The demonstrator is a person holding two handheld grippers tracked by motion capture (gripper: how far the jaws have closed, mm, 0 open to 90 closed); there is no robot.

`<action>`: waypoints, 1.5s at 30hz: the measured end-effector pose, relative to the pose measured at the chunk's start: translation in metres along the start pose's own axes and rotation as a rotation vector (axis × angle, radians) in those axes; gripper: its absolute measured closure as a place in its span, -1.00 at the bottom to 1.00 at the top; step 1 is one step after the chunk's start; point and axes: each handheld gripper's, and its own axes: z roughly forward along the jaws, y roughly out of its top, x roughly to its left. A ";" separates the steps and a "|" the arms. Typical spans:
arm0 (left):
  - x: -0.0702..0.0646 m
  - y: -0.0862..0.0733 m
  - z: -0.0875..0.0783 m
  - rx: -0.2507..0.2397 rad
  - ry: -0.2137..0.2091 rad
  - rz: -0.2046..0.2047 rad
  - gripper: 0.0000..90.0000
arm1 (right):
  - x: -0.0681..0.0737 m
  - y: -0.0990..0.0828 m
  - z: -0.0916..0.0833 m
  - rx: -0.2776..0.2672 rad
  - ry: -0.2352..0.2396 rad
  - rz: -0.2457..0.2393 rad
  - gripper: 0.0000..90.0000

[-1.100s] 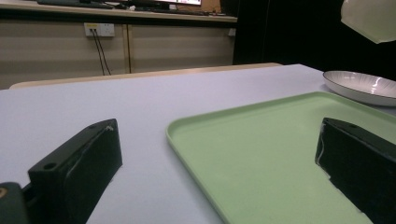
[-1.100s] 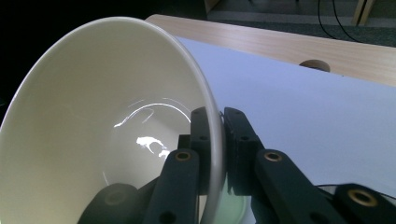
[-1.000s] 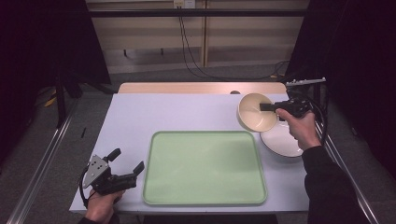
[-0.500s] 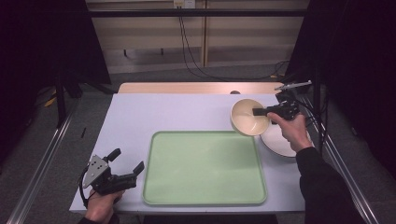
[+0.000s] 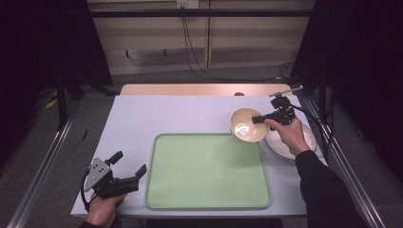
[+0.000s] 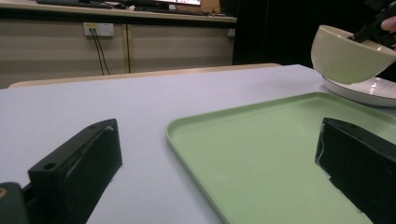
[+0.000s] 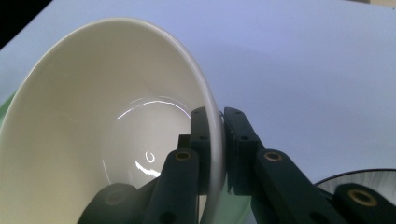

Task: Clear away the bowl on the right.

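Observation:
A cream bowl (image 5: 246, 126) hangs tilted just above the table, by the far right corner of the light green tray (image 5: 204, 171). My right gripper (image 5: 257, 119) is shut on its right rim, one jaw inside and one outside, as the right gripper view shows at the bowl (image 7: 107, 116) and gripper (image 7: 219, 122). Near the table's front left corner, my left gripper (image 5: 129, 163) rests open with nothing between its jaws. In the left gripper view the gripper (image 6: 219, 137) faces the tray (image 6: 261, 154), with the bowl (image 6: 348, 58) raised at the far right.
A white plate (image 5: 310, 138) lies on the table to the right of the tray, partly under the right hand; it also appears beneath the bowl as the plate (image 6: 371, 89). The pale blue tabletop (image 5: 166, 114) ends in a wooden strip at the back.
The right hand has carried the bowl leftward and down, off the white plate toward the tray's far right corner. The left gripper has stayed put.

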 end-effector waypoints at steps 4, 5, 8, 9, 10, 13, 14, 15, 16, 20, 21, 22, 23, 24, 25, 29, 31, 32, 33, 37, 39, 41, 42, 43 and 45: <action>0.000 0.000 0.000 0.002 0.001 0.003 -0.99 | -0.005 -0.005 0.008 0.026 -0.006 0.017 0.85; 0.000 0.000 0.000 0.002 0.002 0.002 -0.99 | -0.006 -0.006 0.010 0.031 -0.006 0.014 0.85; 0.000 0.000 0.000 0.003 -0.005 0.005 -0.99 | -0.007 -0.008 0.015 0.053 -0.006 0.017 0.85; 0.000 0.000 0.000 0.003 -0.005 0.005 -0.99 | -0.007 -0.009 0.017 0.060 -0.008 0.010 0.85; 0.000 0.000 0.000 0.003 -0.005 0.005 -0.99 | -0.007 -0.010 0.019 0.067 -0.012 0.014 0.85; 0.000 0.000 0.000 0.002 -0.004 0.003 -0.99 | -0.007 -0.012 0.026 0.098 -0.027 0.015 0.85; 0.000 0.000 0.000 0.002 -0.006 0.003 -0.99 | -0.007 -0.012 0.028 0.109 -0.031 0.019 0.85; 0.000 0.000 0.000 0.003 -0.007 0.005 -0.99 | -0.007 -0.013 0.029 0.110 -0.030 0.016 0.85; 0.000 0.000 0.000 0.003 -0.007 0.004 -0.99 | -0.008 -0.013 0.031 0.114 -0.038 0.013 0.85; 0.000 0.000 0.000 0.004 -0.007 0.005 -0.99 | -0.010 -0.017 0.034 0.138 -0.035 0.037 0.85; 0.000 0.000 0.000 0.003 -0.006 0.005 -0.99 | -0.011 -0.018 0.035 0.138 -0.033 0.032 0.85; 0.000 0.000 0.000 0.003 -0.006 0.005 -0.99 | -0.011 -0.018 0.036 0.147 -0.032 0.038 0.85; 0.000 0.000 0.000 0.002 -0.005 0.004 -0.99 | -0.010 -0.019 0.038 0.154 -0.032 0.039 0.85; 0.000 0.000 0.000 0.003 -0.005 0.005 -0.99 | -0.010 -0.020 0.039 0.156 -0.035 0.036 0.85; 0.000 0.000 0.000 0.003 -0.006 0.005 -0.99 | -0.010 -0.020 0.040 0.162 -0.033 0.031 0.85; 0.000 0.000 0.000 0.002 -0.007 0.003 -0.99 | -0.013 -0.023 0.043 0.165 -0.034 0.037 0.87; 0.000 0.000 0.000 0.003 -0.006 0.004 -0.99 | -0.014 -0.025 0.043 0.182 -0.034 0.051 0.87; 0.000 0.000 0.000 0.000 -0.013 0.004 -0.99 | -0.013 -0.025 0.043 0.185 -0.039 0.050 0.87; 0.000 0.000 0.000 -0.002 -0.012 0.001 -0.99 | -0.012 -0.025 0.042 0.187 -0.042 0.049 0.87; 0.000 0.000 0.000 -0.001 -0.011 0.001 -0.99 | -0.012 -0.026 0.043 0.173 -0.043 0.036 0.87; 0.000 0.000 0.000 -0.001 -0.015 0.000 -0.99 | -0.011 -0.028 0.042 0.175 -0.057 0.044 0.86; 0.000 0.000 0.000 -0.001 -0.011 0.001 -0.99 | -0.011 -0.029 0.043 0.148 -0.053 0.027 0.86; 0.000 0.000 0.000 -0.002 -0.012 0.002 -0.99 | -0.011 -0.030 0.042 0.143 -0.056 0.025 0.86; 0.000 0.000 0.000 -0.002 -0.011 0.002 -0.99 | -0.010 -0.031 0.042 0.143 -0.059 0.033 0.86; 0.000 0.000 0.000 -0.001 -0.011 0.001 -0.99 | -0.011 -0.032 0.042 0.125 -0.058 0.018 0.86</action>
